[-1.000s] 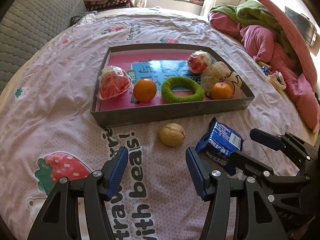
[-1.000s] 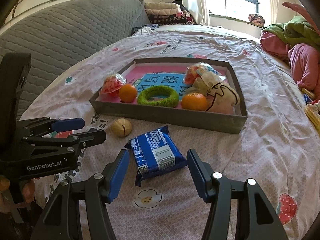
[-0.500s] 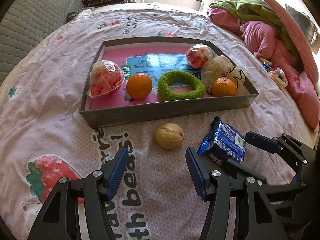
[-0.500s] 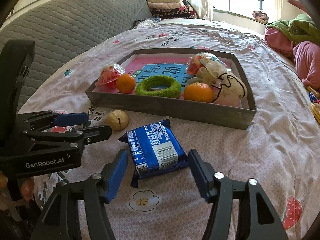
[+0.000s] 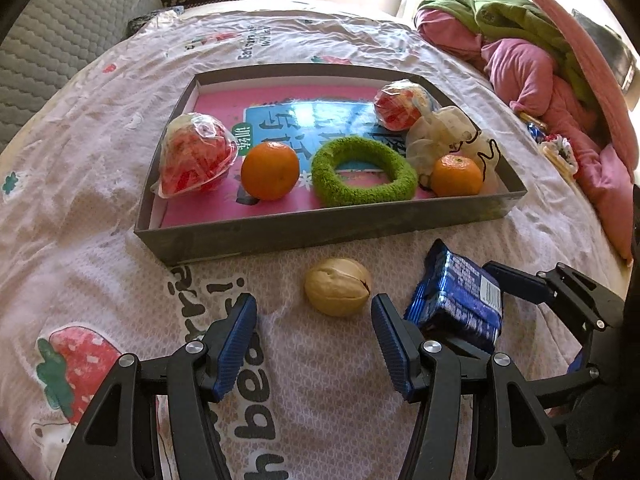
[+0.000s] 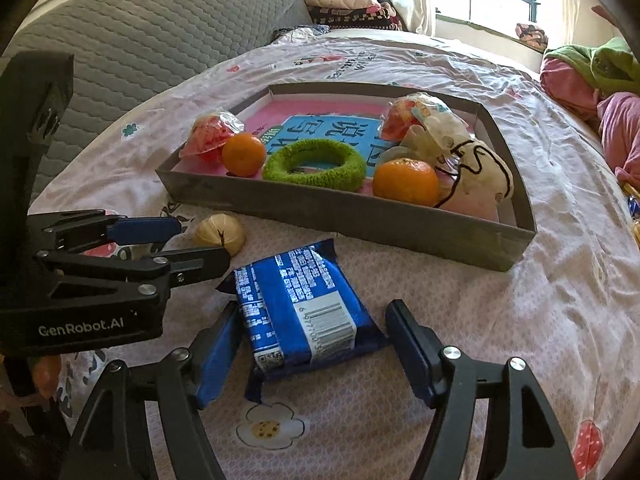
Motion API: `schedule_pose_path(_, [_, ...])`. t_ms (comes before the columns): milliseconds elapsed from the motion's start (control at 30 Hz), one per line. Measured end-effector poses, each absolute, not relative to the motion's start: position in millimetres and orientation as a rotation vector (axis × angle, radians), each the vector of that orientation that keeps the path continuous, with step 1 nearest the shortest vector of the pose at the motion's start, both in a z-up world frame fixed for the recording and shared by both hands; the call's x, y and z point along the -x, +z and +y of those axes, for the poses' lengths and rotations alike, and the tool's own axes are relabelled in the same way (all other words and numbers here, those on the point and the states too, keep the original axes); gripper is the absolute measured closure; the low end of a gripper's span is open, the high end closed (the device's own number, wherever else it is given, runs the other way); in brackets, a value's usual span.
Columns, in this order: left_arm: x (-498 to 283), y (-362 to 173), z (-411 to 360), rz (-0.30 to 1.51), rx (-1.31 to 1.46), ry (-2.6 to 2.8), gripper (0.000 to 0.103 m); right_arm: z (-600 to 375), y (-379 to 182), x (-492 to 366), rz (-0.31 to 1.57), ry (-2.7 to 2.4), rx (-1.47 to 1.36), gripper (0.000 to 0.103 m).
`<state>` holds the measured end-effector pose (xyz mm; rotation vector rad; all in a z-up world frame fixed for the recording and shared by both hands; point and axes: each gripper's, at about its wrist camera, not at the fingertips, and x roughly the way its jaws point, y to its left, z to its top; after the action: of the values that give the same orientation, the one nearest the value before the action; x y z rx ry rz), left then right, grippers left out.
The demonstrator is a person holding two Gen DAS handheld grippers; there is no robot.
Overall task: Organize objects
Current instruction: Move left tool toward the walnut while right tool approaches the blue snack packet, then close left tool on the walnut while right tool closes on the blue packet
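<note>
**Walnut and blue packet wait outside the tray, a gripper over each**

The walnut [image 5: 338, 292] lies on the bedspread [image 5: 100, 208] just before the near wall of the grey tray [image 5: 320, 232], with the blue snack packet [image 6: 300, 308] beside it, nearer the tray's right corner — both outside the tray. The left gripper [image 5: 314, 344] hovers with its jaws well apart and empty; the walnut sits just beyond its blue fingertips [image 5: 240, 316], not touched. The right gripper [image 6: 316, 344] has just been opening its jaws; they now stand wide on either side of the packet, which lies between them without the pads pressing on it.

Inside the tray, along the near wall from left to right, are a wrapped red sweet [image 5: 194, 156], an orange [image 5: 270, 170], a green fuzzy ring [image 5: 364, 170] and a second orange [image 5: 456, 175]. A cream pouch [image 5: 448, 136] lies behind that orange — another wrapped sweet [image 5: 400, 106] sits toward the far right corner.
</note>
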<state>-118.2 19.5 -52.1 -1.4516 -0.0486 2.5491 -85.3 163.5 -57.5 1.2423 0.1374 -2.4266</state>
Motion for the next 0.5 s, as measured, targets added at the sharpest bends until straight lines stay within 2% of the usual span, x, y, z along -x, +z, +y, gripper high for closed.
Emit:
schedule_pose_path(167, [122.5, -54.9, 20.2, -0.057, 1.457, 2.540, 0.042, 164.4, -58.3, 88.6, 0.122, -2.411, -1.226, 0.031])
schedule_pose_path(300, [125.1, -57.1, 21.6, -0.060, 1.458, 2.535, 0.042, 167.3, -59.4, 90.9, 0.087, -2.390, -1.221, 0.037])
schedule_pose_path(500, [129.0, -59.0, 24.5, -0.056, 1.456, 2.530, 0.042, 170.4, -59.7, 92.2, 0.063, -2.379, -1.219, 0.038])
